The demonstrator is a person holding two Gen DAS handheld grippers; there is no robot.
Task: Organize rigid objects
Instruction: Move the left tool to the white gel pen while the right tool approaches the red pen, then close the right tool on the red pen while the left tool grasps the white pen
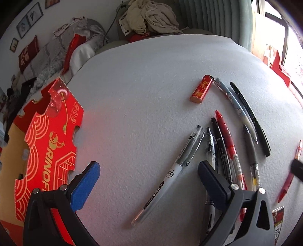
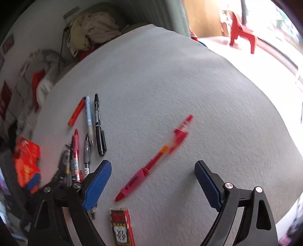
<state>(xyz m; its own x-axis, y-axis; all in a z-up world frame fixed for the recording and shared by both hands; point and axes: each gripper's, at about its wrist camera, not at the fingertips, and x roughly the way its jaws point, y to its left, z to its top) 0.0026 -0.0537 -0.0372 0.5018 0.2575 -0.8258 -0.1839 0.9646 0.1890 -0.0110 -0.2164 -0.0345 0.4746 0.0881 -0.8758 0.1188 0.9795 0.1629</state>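
Several pens [image 1: 223,149] lie bunched on the white table cover [image 1: 142,85], with a white-barrelled pen [image 1: 170,170] slanting between my left gripper's [image 1: 149,166] open jaws, untouched. A red lighter [image 1: 201,89], a pale blue pen [image 1: 233,102] and a black marker [image 1: 250,117] lie further back. In the right wrist view a red pen [image 2: 136,179] lies slantwise on the cover, under the gap of my right gripper [image 2: 152,164], which is open and clear of it. A second small red lighter [image 2: 121,225] lies just below that pen.
A red and gold cardboard box [image 1: 51,142] stands at the table's left edge beside my left gripper. Bedding and clothes [image 1: 147,17] are piled behind the table. A red stool [image 2: 244,36] stands on the floor by the window at far right.
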